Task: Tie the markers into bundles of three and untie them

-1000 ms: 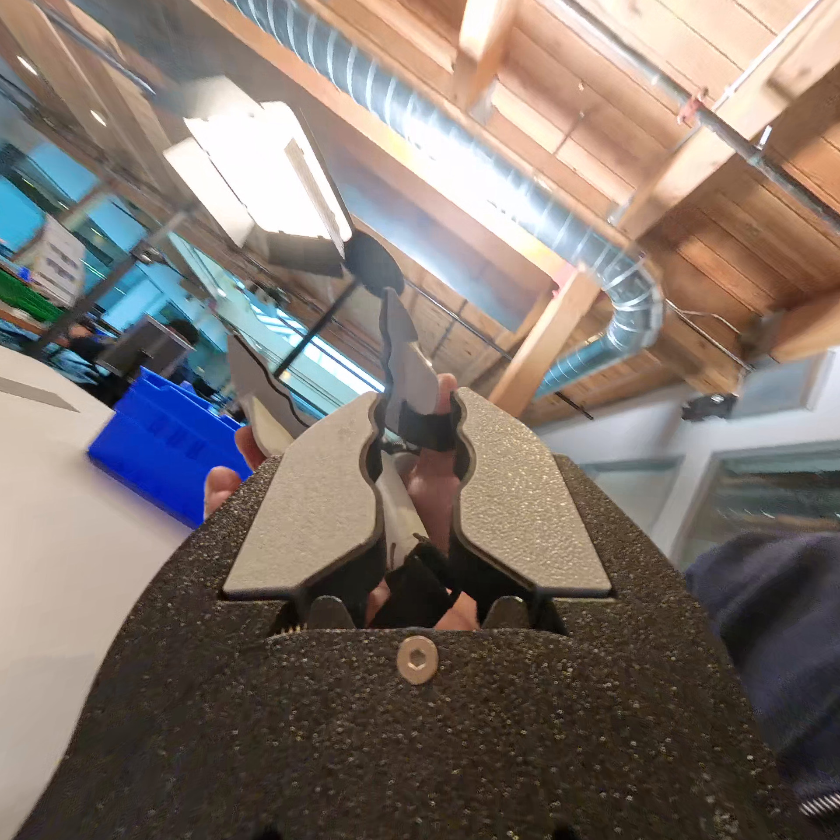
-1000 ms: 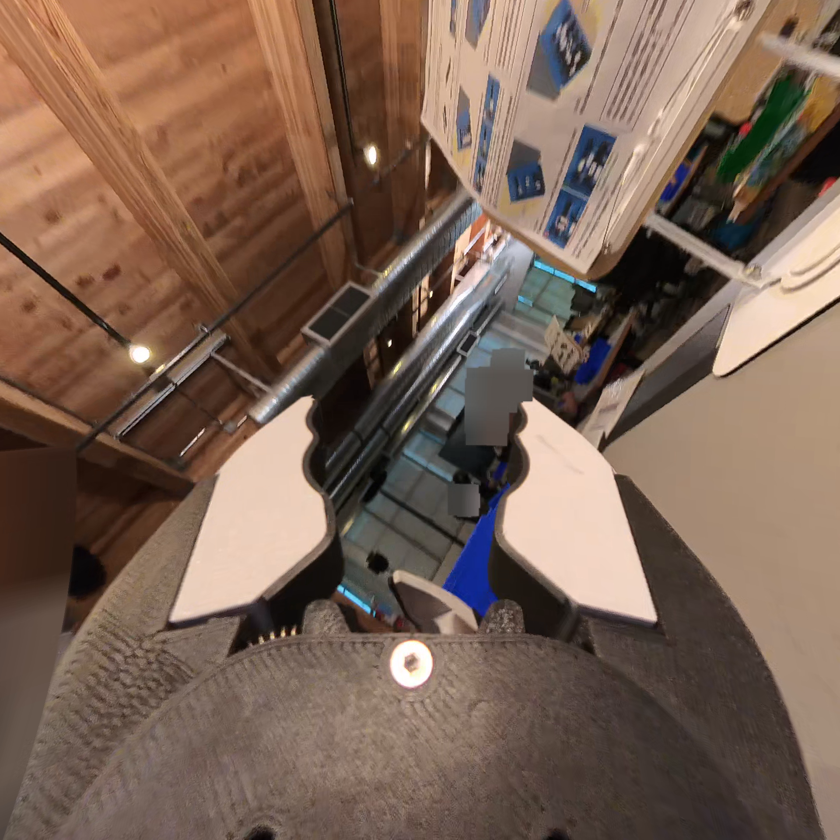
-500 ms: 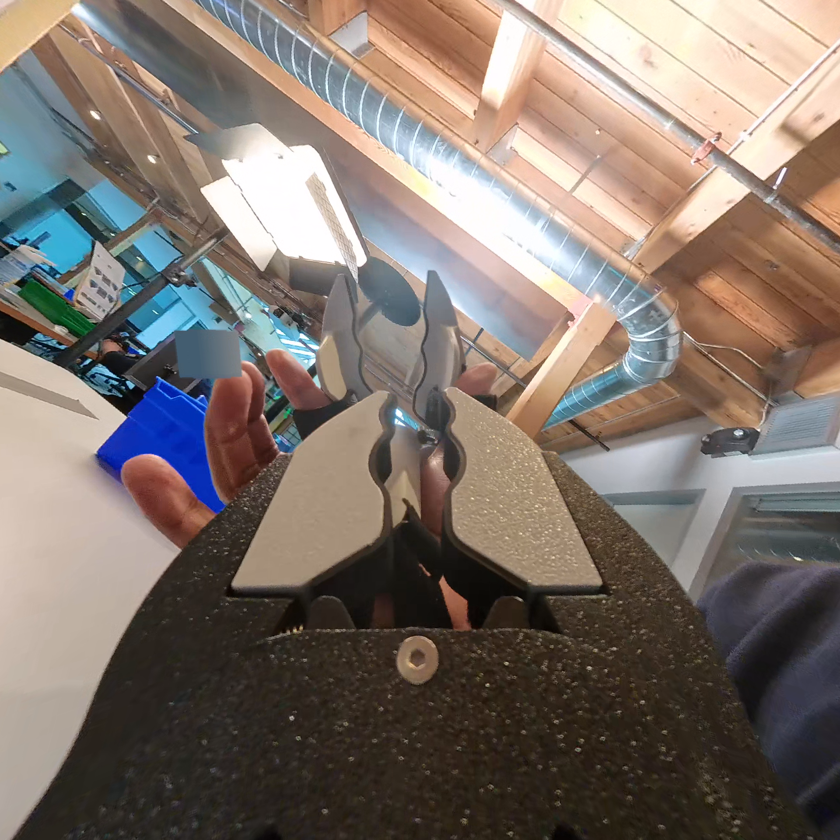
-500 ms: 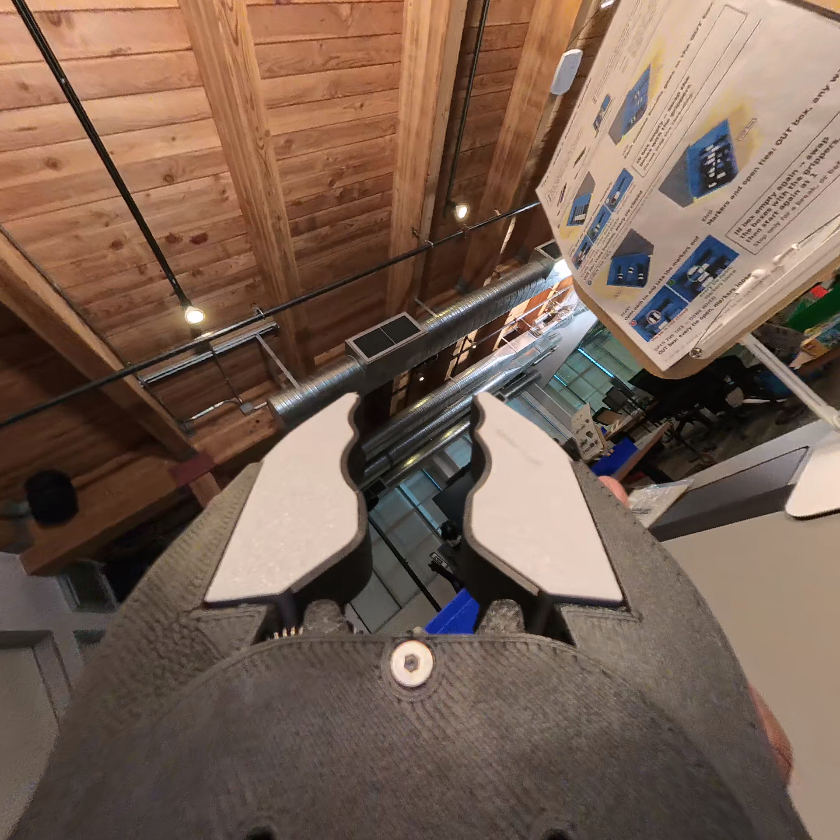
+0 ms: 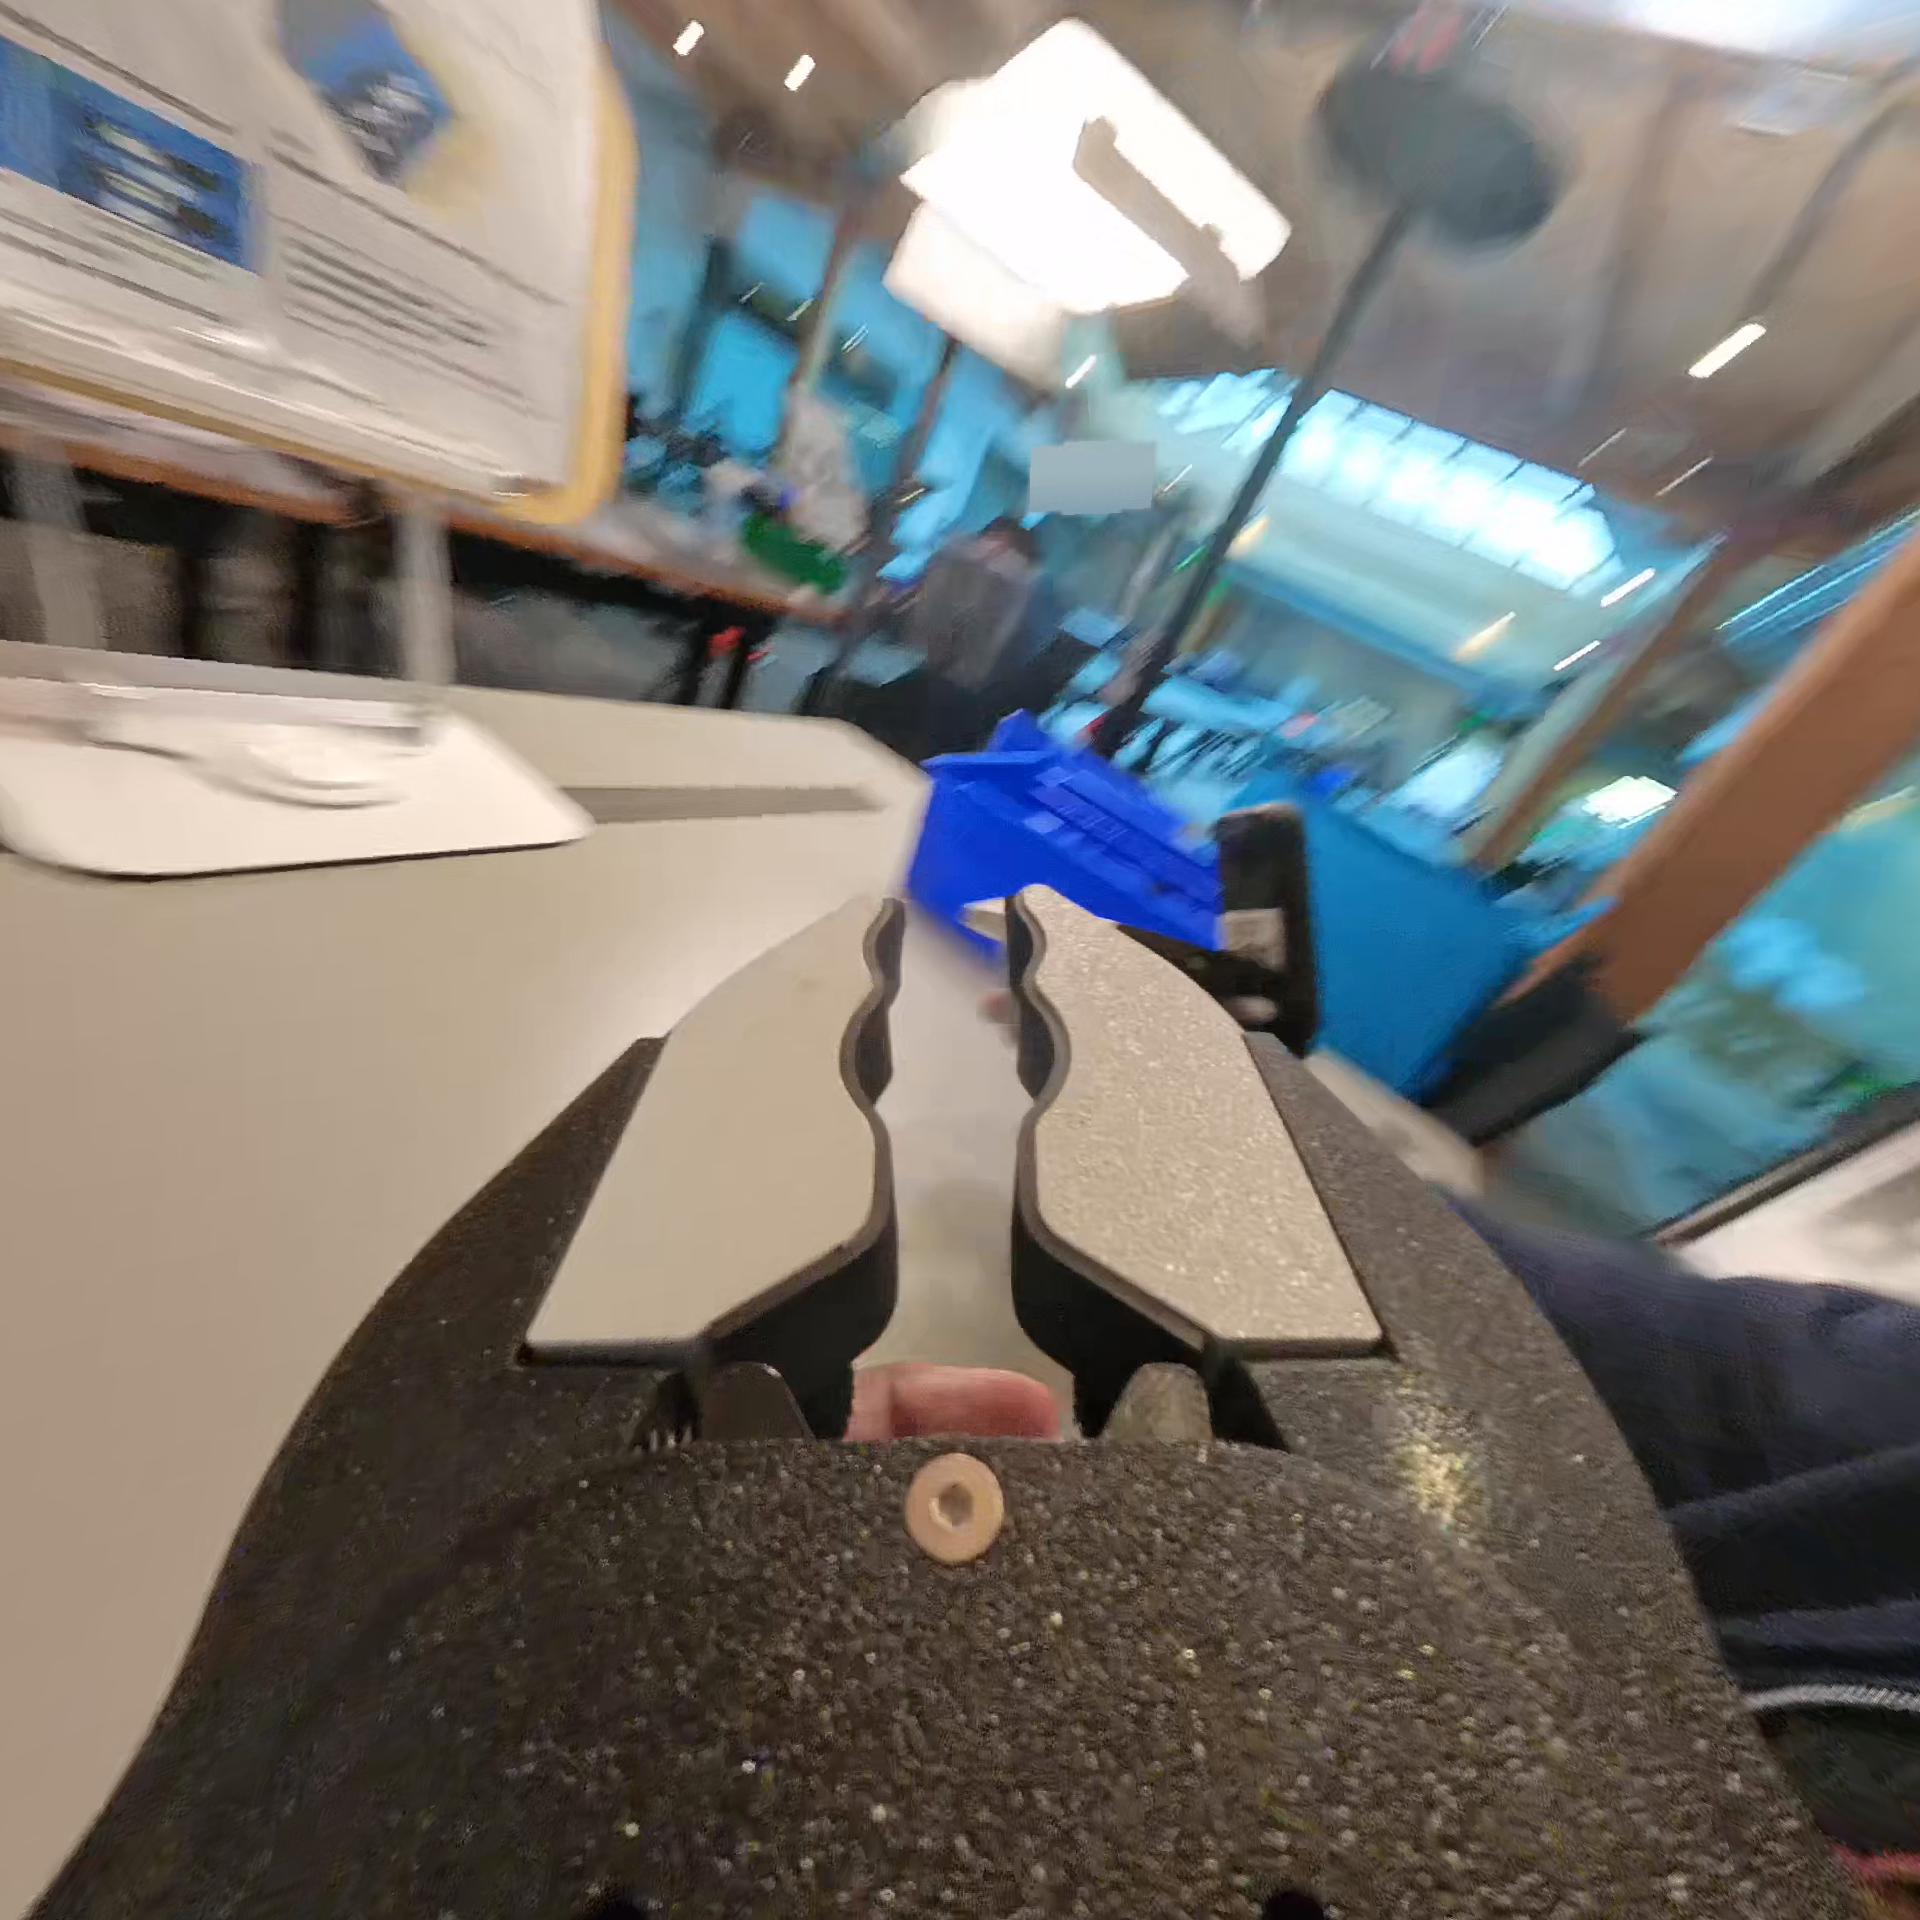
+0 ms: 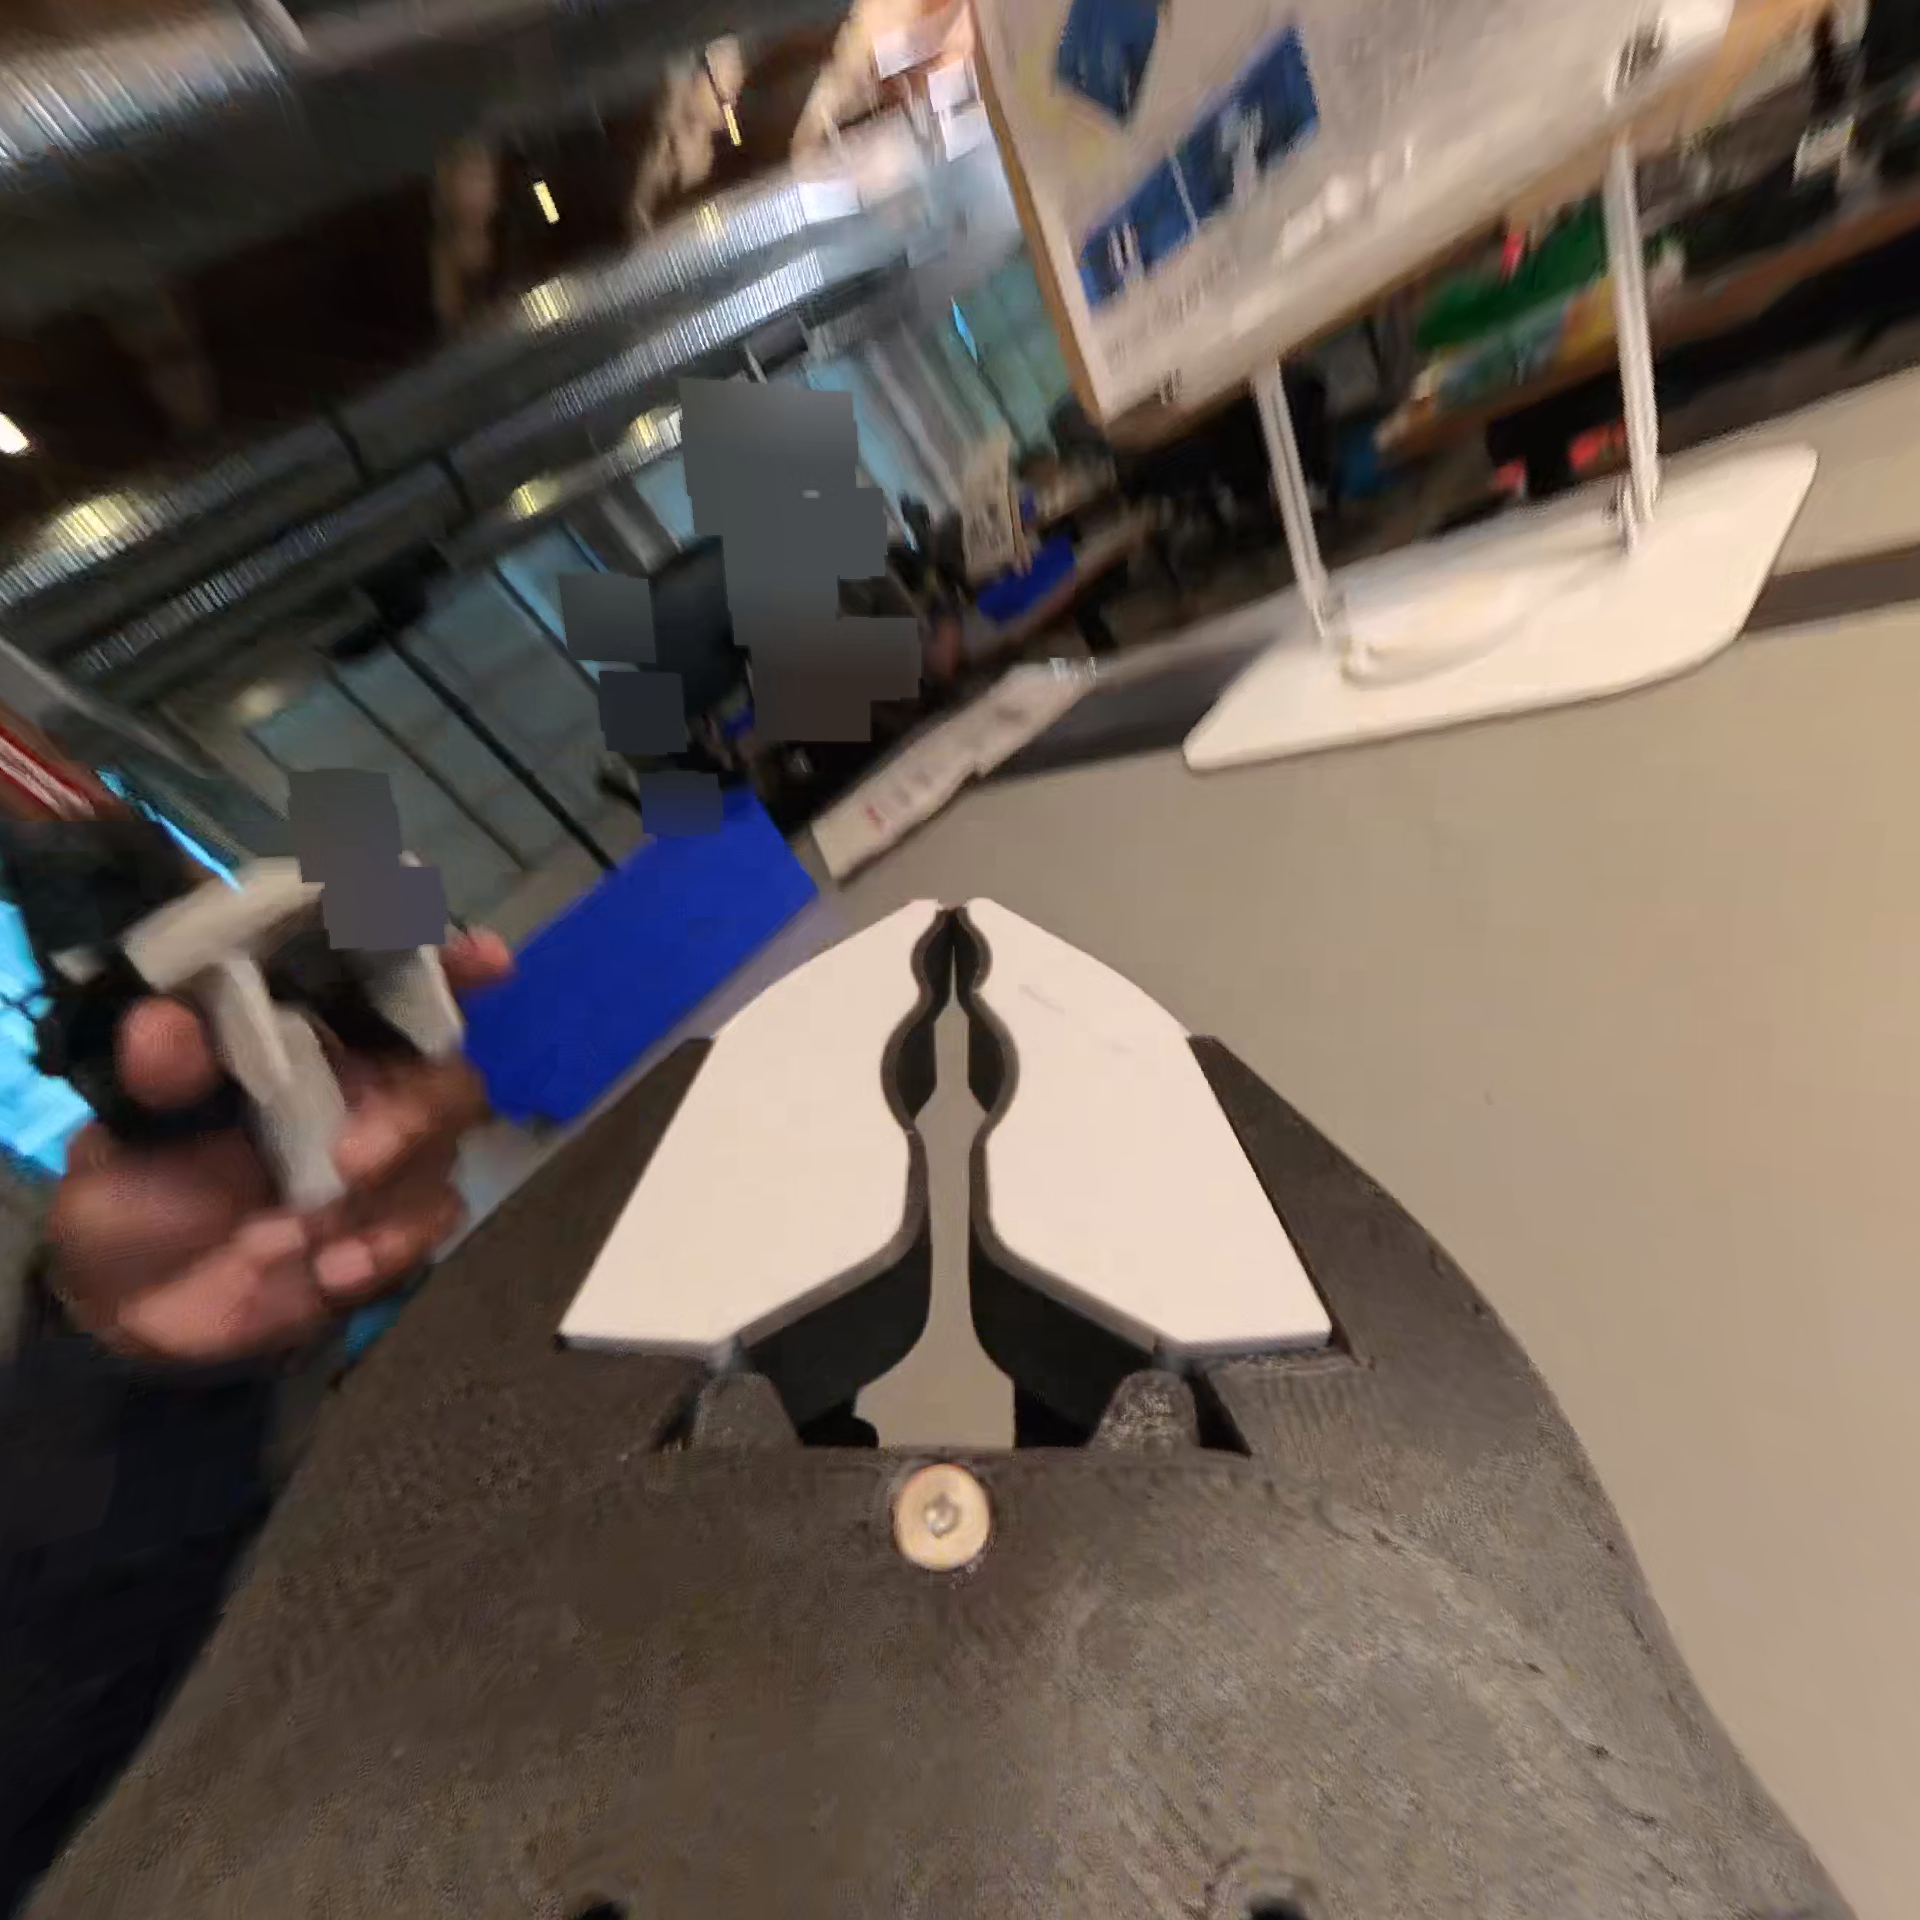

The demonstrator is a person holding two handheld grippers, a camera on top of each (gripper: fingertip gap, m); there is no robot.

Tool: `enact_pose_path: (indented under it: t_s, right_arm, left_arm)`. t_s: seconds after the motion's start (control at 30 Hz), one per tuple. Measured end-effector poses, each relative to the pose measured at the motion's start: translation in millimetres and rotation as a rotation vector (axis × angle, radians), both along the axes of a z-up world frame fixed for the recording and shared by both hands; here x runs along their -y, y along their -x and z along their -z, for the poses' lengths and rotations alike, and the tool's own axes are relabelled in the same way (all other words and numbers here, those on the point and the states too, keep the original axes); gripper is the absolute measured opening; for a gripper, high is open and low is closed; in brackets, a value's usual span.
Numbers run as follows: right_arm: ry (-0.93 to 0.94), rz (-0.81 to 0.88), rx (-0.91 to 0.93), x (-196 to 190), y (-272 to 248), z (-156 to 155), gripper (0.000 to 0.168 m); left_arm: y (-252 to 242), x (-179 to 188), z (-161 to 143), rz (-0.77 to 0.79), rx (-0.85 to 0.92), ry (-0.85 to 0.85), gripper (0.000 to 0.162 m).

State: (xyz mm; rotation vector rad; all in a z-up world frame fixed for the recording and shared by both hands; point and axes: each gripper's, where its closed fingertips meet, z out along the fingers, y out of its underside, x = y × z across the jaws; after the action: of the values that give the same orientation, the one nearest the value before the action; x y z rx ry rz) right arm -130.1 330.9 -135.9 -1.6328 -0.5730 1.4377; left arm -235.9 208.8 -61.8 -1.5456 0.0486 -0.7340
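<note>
No markers show in either view. My left gripper (image 5: 951,914) points low over the grey table (image 5: 312,1091). Its fingers stand a narrow gap apart with nothing between them. A fingertip (image 5: 951,1403) shows under its base. My right gripper (image 6: 954,914) also points over the table (image 6: 1507,1039). Its tips touch and it holds nothing. In the right wrist view a hand (image 6: 229,1278) at the left holds the left gripper, which is blurred. A blue bin (image 5: 1060,842) stands at the table's far edge, and it also shows in the right wrist view (image 6: 644,977).
An instruction board (image 5: 291,229) on a white stand base (image 5: 260,800) stands at the back of the table; it also shows in the right wrist view (image 6: 1507,644). A dark sleeve (image 5: 1714,1455) is at the right. People and workbenches lie beyond the table. My right fingertips sit around 20 cm from my left ones.
Both views have swung down from the ceiling to the table. The right gripper has closed. The hand and grey gripper parts are gone from between the left fingers, which have opened a little.
</note>
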Motion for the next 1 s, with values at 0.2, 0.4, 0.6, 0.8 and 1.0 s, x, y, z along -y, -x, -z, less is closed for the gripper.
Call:
enact_pose_path:
  t_s: [0.2,0.4,0.6,0.8,1.0]
  right_arm:
    - [0.094,-0.237,0.349,21,13,65,0.000]
    - [0.082,-0.388,0.403,42,23,73,0.000]
    - [0.092,-0.399,0.385,43,22,73,0.000]
    - [0.071,-0.426,0.458,49,28,82,0.001]
    - [0.061,-0.428,0.601,51,37,100,0.001]
  left_arm:
    - [171,49,-8,-0.259,-0.474,0.430,0.041]
    - [358,119,11,-0.525,-0.469,0.737,0.042]
    - [420,166,114,-0.373,-0.373,1.116,0.045]
    - [417,164,162,-0.223,-0.445,1.173,0.050]
    - [384,139,173,-0.069,-0.480,1.093,0.056]
